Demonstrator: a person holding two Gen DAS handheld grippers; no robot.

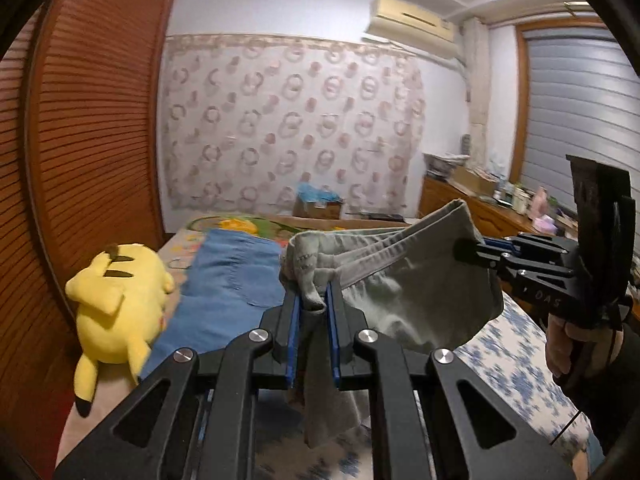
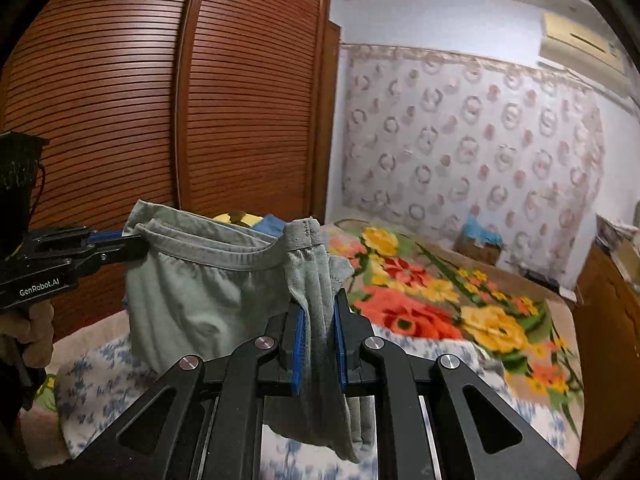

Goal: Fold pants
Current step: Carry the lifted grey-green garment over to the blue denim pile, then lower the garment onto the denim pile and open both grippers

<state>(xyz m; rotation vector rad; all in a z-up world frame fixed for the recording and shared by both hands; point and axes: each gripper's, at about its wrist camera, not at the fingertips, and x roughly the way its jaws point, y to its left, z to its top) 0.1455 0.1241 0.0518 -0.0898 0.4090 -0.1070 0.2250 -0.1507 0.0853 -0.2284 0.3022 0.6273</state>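
Grey-green pants (image 1: 412,292) hang in the air above the bed, held by the waistband between both grippers. My left gripper (image 1: 313,300) is shut on one end of the waistband, and cloth hangs down between its blue pads. My right gripper (image 1: 466,249) is shut on the other end at the right. In the right wrist view the pants (image 2: 200,296) stretch from my right gripper (image 2: 319,300) to my left gripper (image 2: 132,242) at the left. The legs hang below and are mostly hidden.
A yellow plush toy (image 1: 120,300) and a blue garment (image 1: 232,280) lie on the bed at the left. A floral blanket (image 2: 440,304) covers the far bed. A wooden slatted wardrobe (image 2: 160,100) stands at the left, a wooden counter (image 1: 480,204) at the right.
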